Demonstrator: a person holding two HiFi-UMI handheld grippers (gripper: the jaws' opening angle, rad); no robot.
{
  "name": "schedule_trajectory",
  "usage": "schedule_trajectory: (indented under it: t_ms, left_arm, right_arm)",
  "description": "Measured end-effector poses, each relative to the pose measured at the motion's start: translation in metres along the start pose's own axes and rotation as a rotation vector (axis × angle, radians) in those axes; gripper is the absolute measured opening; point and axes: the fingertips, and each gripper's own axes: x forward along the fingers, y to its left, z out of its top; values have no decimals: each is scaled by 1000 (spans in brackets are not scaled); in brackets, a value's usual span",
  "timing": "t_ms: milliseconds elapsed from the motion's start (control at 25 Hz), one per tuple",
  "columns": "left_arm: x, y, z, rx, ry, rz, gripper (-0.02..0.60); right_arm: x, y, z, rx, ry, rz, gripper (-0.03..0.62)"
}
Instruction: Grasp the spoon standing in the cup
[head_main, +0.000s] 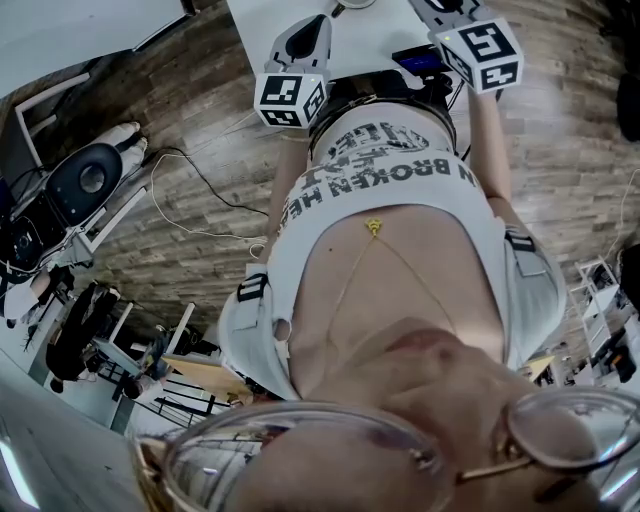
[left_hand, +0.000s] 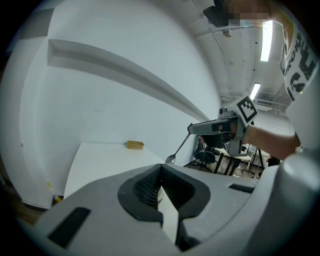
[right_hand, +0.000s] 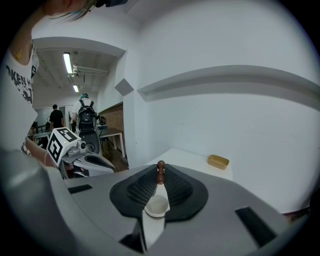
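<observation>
Right gripper (left_hand: 192, 129) is clamped on the spoon (left_hand: 178, 149) near the top of its handle. The brown knobbed handle end pokes up just past the pads in the right gripper view. Seen from the left gripper view, the spoon hangs tilted in the air with its bowl down, clear of the table (left_hand: 100, 165) and beside its edge. A white round rim, likely the cup (right_hand: 156, 206), shows through the gap under the right jaws, and nothing stands in it. Left gripper (left_hand: 160, 174) has its jaws together at the tips and holds nothing. It sits level with the right one, well apart from it. A small tan block (left_hand: 135, 145) lies at the table's far edge by the wall.
</observation>
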Motion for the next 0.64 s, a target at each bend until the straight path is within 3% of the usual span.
schedule_trajectory:
  t_ms: [640]
  left_arm:
    - [-16,-3,-1,-2,-2,12,-9]
  right_arm:
    - [0,15,0,-13,14,18,40]
